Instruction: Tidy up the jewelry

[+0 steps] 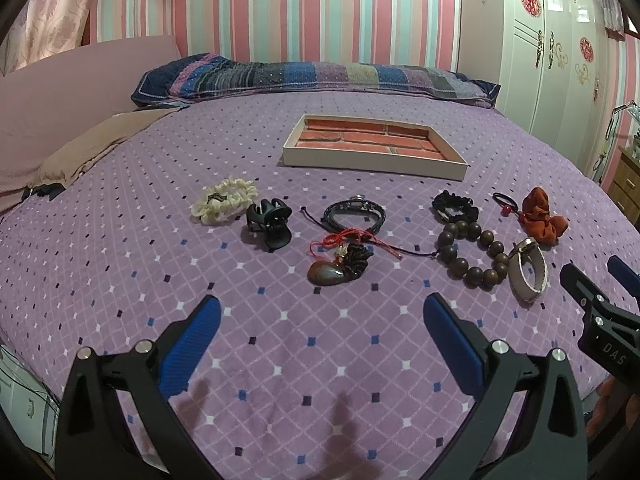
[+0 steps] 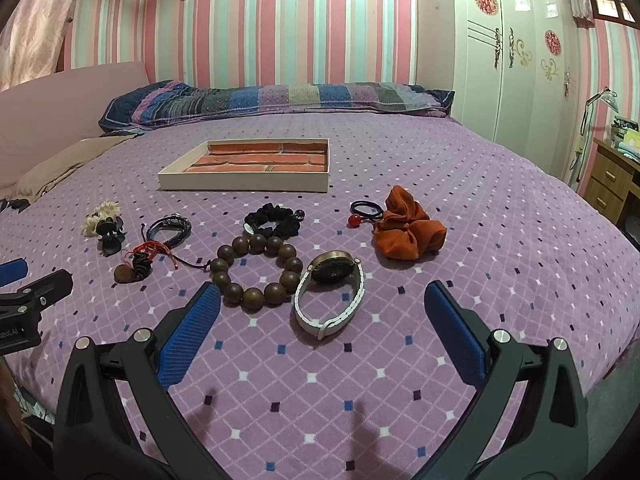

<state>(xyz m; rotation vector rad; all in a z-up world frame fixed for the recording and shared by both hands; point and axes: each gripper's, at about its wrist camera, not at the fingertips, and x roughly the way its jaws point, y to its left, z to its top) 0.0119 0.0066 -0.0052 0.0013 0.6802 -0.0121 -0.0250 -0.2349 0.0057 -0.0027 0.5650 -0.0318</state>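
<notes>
Wooden round-bead bracelet (image 2: 256,272), ruffled orange scrunchie (image 2: 408,230)

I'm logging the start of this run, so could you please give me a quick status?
Left tool and right tool open, holding nothing. Tray has no jewelry in it; watch and bead bracelet nearest, on the bedspread. Nothing in the way.

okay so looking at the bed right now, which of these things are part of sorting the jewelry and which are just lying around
Part of the job:
tray
bead bracelet
watch
orange scrunchie
black scrunchie
hair tie
cord bracelet
pendant
hair claw
cream scrunchie

Just lying about:
pillow
brown cloth
wardrobe
desk lamp
</notes>
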